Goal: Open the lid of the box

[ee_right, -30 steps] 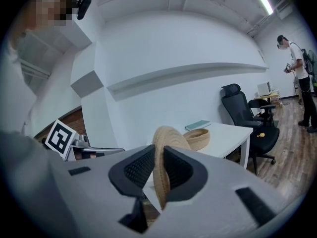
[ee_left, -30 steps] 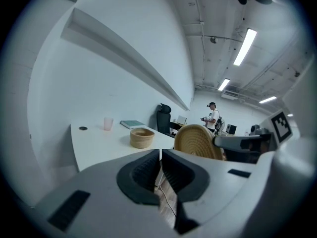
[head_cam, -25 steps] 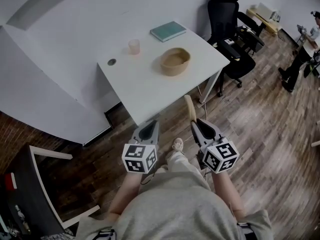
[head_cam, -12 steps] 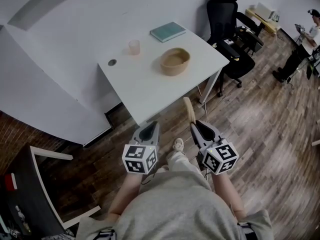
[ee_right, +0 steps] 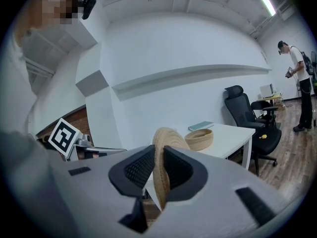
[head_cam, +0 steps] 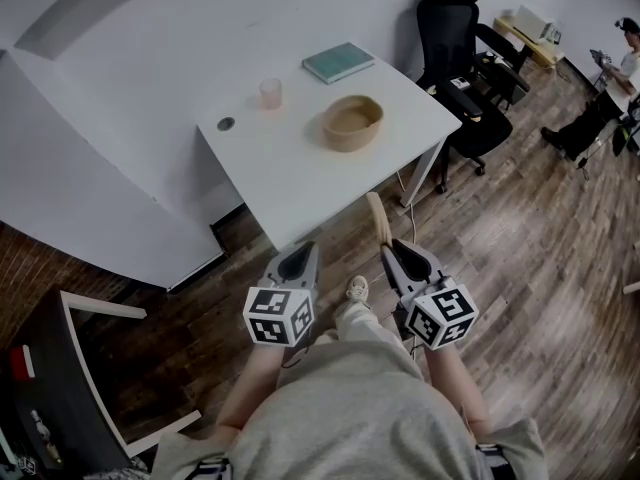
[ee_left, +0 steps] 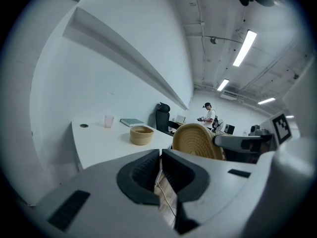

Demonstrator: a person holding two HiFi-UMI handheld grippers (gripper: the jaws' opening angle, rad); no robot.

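Open woven box [head_cam: 353, 123] on table [head_cam: 290, 173]; lid [head_cam: 376, 213] upright in right hand-held gripper [head_cam: 394, 247]

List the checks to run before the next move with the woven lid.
1. The lid sits clamped in the right gripper: ok.
2. The box stands open on the table: ok.
3. The left gripper is shut and empty: ok.
4. Bare table beside the box for the lid: ok.
5. Grip firm enough to carry the lid: cannot tell.

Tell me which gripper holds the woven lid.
The right gripper, clamped on the lid; the left gripper is shut with nothing between its jaws.
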